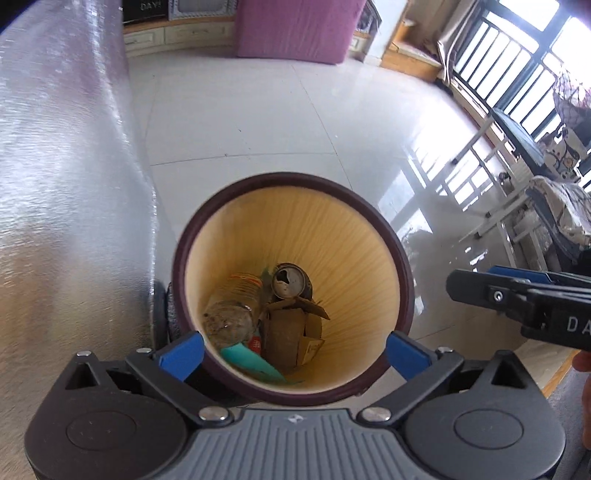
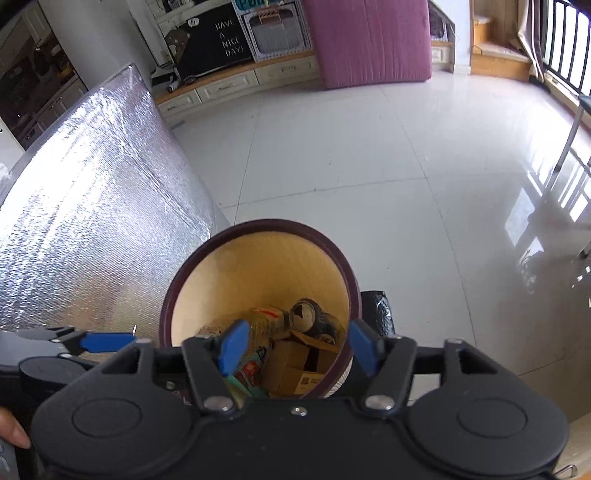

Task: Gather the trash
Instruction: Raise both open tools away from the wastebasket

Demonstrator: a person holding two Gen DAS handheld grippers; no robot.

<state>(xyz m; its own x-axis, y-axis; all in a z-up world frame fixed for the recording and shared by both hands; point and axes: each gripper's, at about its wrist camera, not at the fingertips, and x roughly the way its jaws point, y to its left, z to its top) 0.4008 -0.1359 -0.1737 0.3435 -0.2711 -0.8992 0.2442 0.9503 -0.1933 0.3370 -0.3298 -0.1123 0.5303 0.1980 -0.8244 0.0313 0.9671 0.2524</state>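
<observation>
- The left gripper [image 1: 293, 352] is hanging over the bin [image 1: 402, 258], its blue fingers [image 1: 181, 354] standing wide apart with nothing between them.
- The right gripper [image 2: 297, 349] is pointing into the same bin, jaws apart and empty.
- Inside the bin, a can [image 1: 291, 282], a clear bottle [image 1: 232, 310], a cardboard box [image 1: 291, 332] and a teal scrap [image 1: 247, 360] are lying together at the bottom.
- A foil-covered block [image 1: 66, 184] is standing just beside the bin.
- Beyond, the tiled floor [image 1: 258, 110] is stretching to a pink mattress [image 1: 295, 29].
</observation>
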